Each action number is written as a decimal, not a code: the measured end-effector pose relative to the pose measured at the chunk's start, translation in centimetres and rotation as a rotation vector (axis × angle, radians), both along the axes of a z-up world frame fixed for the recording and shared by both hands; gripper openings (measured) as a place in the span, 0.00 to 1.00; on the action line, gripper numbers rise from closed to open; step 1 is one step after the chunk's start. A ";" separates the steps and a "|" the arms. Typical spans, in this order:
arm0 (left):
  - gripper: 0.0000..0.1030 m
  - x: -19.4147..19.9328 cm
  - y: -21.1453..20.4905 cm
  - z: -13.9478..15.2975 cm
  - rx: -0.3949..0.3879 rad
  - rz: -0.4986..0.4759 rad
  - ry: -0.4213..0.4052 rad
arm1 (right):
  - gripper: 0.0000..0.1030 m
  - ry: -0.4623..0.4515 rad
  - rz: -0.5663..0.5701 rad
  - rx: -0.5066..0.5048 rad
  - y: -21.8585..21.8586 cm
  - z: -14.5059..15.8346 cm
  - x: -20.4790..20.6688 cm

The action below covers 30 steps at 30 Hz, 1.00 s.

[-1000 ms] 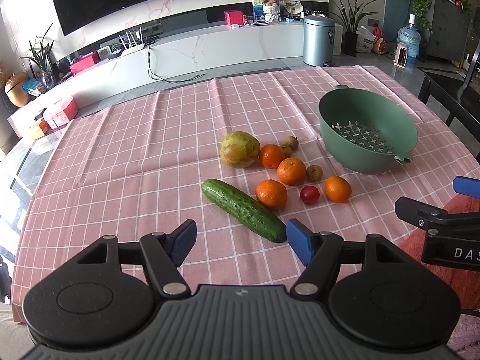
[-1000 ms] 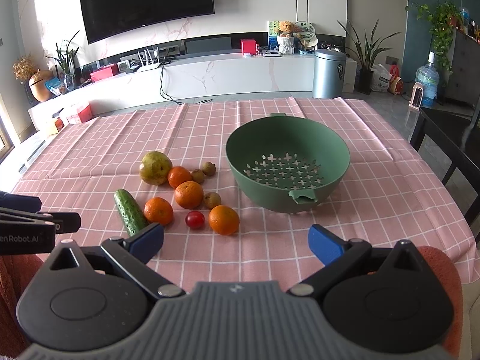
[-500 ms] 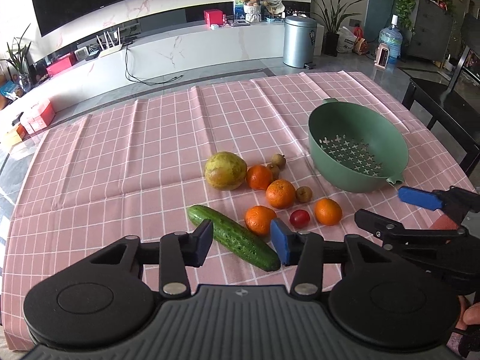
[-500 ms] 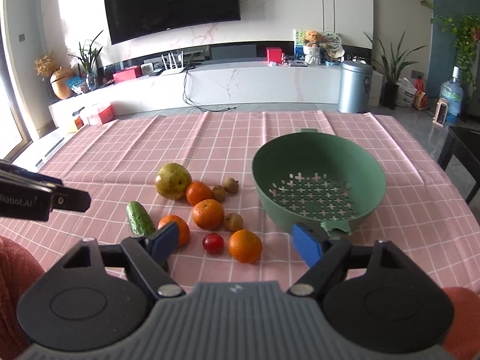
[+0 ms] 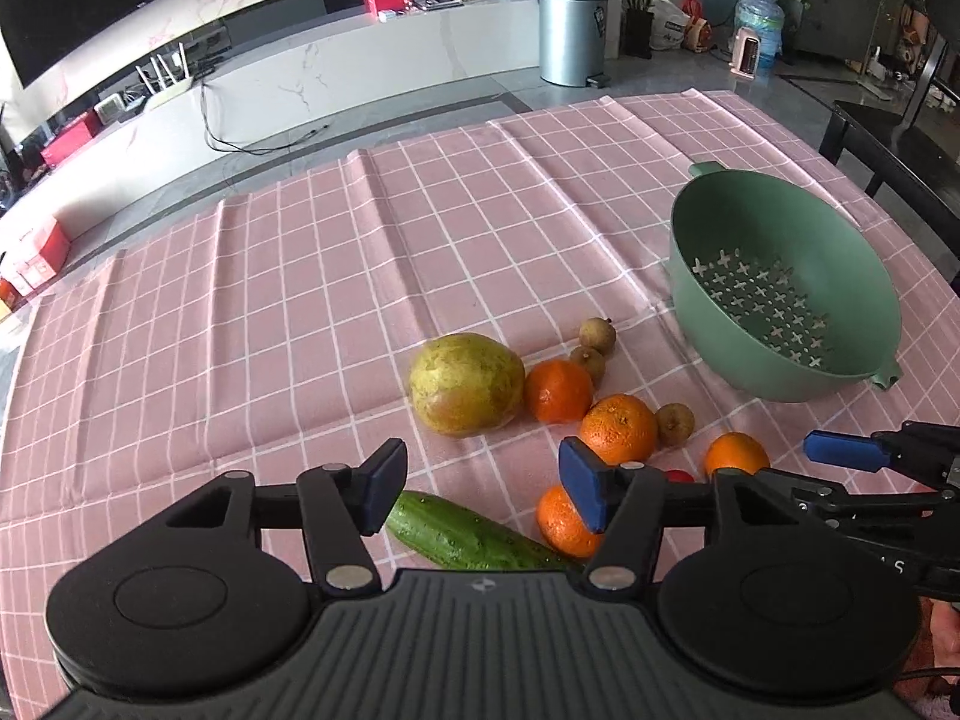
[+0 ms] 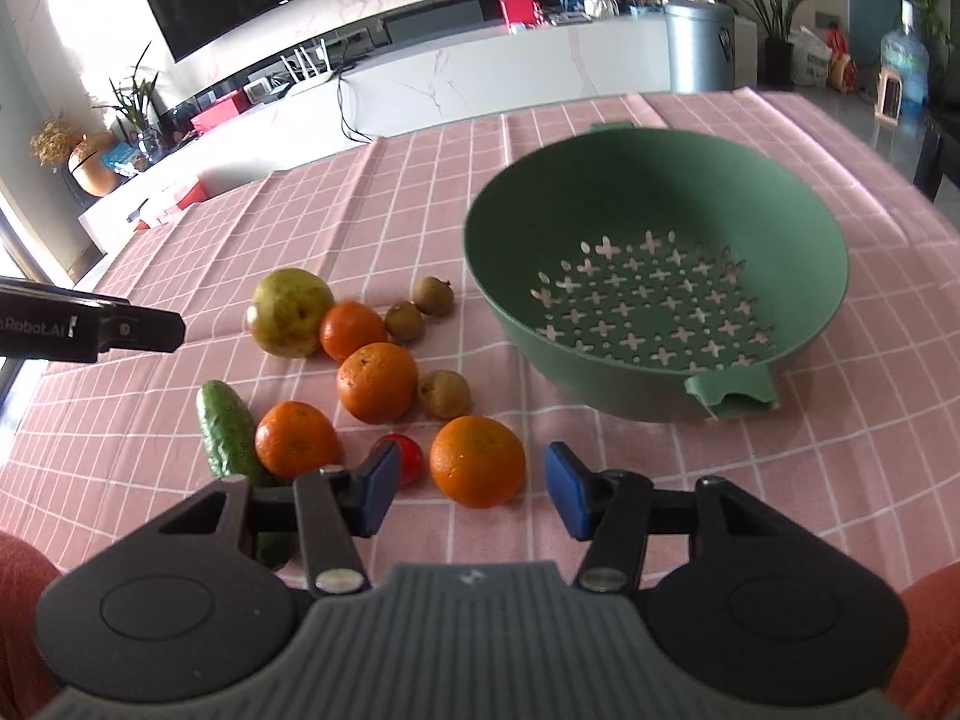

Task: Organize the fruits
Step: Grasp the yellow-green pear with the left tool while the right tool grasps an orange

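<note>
A green colander (image 5: 780, 354) (image 6: 600, 324) stands empty on the pink checked cloth. Left of it lie a yellow-green pear (image 5: 465, 384) (image 6: 291, 312), several oranges (image 5: 618, 429) (image 6: 377, 382), small brown fruits (image 5: 598, 336) (image 6: 433, 296), a red tomato (image 6: 408, 459) and a cucumber (image 5: 468, 534) (image 6: 227, 429). My left gripper (image 5: 480, 495) is open, above the cucumber and just short of the pear. My right gripper (image 6: 471, 489) is open, with the nearest orange (image 6: 478, 461) between its fingertips.
The cloth covers the table (image 5: 300, 276). A dark chair (image 5: 888, 150) stands at the table's far right. Beyond the far edge are a white TV bench (image 5: 360, 78) and a steel bin (image 5: 570, 30).
Both grippers have moved forward and down toward the fruit. The right gripper has come around the nearest orange. The left gripper narrowed, then widened again.
</note>
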<state>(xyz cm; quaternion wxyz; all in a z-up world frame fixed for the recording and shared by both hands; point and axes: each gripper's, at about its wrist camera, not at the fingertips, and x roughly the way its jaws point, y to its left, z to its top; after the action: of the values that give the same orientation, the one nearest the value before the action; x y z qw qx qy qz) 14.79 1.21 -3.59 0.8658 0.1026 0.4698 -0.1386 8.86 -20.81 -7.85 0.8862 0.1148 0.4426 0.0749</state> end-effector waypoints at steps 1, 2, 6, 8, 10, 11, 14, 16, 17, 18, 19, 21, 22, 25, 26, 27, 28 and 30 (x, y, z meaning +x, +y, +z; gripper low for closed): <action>0.71 0.6 0.1 -0.4 -0.012 -0.013 0.010 | 0.47 0.014 -0.005 0.015 -0.2 -0.5 0.5; 0.73 1.1 0.2 -0.7 -0.017 -0.014 0.015 | 0.46 0.025 -0.006 0.026 -0.3 -0.7 0.9; 0.76 2.7 0.4 -1.6 -0.016 -0.004 0.007 | 0.45 0.058 -0.001 0.044 -0.3 -1.2 1.9; 0.80 3.4 0.5 -2.3 -0.027 -0.004 0.001 | 0.45 0.072 -0.003 0.055 -0.4 -1.6 2.0; 0.80 4.2 0.6 -3.3 -0.028 -0.005 0.018 | 0.45 0.082 -0.002 0.062 -0.5 -2.1 2.2; 0.80 4.5 0.7 -3.7 -0.025 -0.006 0.024 | 0.45 0.084 -0.005 0.065 -0.6 -2.3 2.3; 0.80 5.5 1.0 -4.6 -0.007 0.018 0.033 | 0.45 0.099 -0.012 0.086 -0.8 -2.9 2.8; 0.80 6.2 1.2 -4.7 -0.027 0.020 0.046 | 0.45 0.117 -0.014 0.102 -0.9 -3.2 3.2; 0.80 6.5 1.2 -4.8 -0.042 0.017 0.053 | 0.45 0.124 -0.013 0.105 -0.9 -3.3 3.3; 0.80 6.8 1.2 -4.9 -0.055 0.010 0.061 | 0.45 0.128 -0.011 0.105 -0.8 -3.3 3.3; 0.80 7.0 1.1 -5.1 -0.057 0.003 0.071 | 0.45 0.133 -0.006 0.103 -0.7 -3.4 3.4; 0.80 7.3 0.8 -5.8 -0.036 -0.003 0.079 | 0.45 0.144 0.001 0.101 -0.6 -3.7 3.5; 0.81 7.5 0.6 -6.2 -0.029 -0.009 0.081 | 0.44 0.142 0.001 0.103 -0.6 -3.9 3.4; 0.81 7.8 0.8 -6.5 -0.071 0.007 0.062 | 0.41 0.124 0.012 0.101 -0.6 -3.9 3.5; 0.82 8.0 0.9 -6.5 -0.080 0.012 0.065 | 0.41 0.122 0.014 0.099 -0.6 -3.9 3.6; 0.82 8.2 1.0 -6.6 -0.091 0.017 0.068 | 0.41 0.121 0.019 0.096 -0.6 -3.9 3.6; 0.81 8.3 1.1 -6.6 -0.100 0.018 0.070 | 0.41 0.120 0.026 0.091 -0.6 -3.9 3.6; 0.77 8.4 1.3 -6.6 -0.119 0.020 0.078 | 0.41 0.116 0.039 0.077 -0.4 -3.8 3.6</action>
<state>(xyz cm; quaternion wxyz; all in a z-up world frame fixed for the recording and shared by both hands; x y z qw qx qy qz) 23.14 2.47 -10.19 0.8527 0.0406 0.4950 -0.1616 12.50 -21.23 -11.67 0.8524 0.1442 0.4921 0.1023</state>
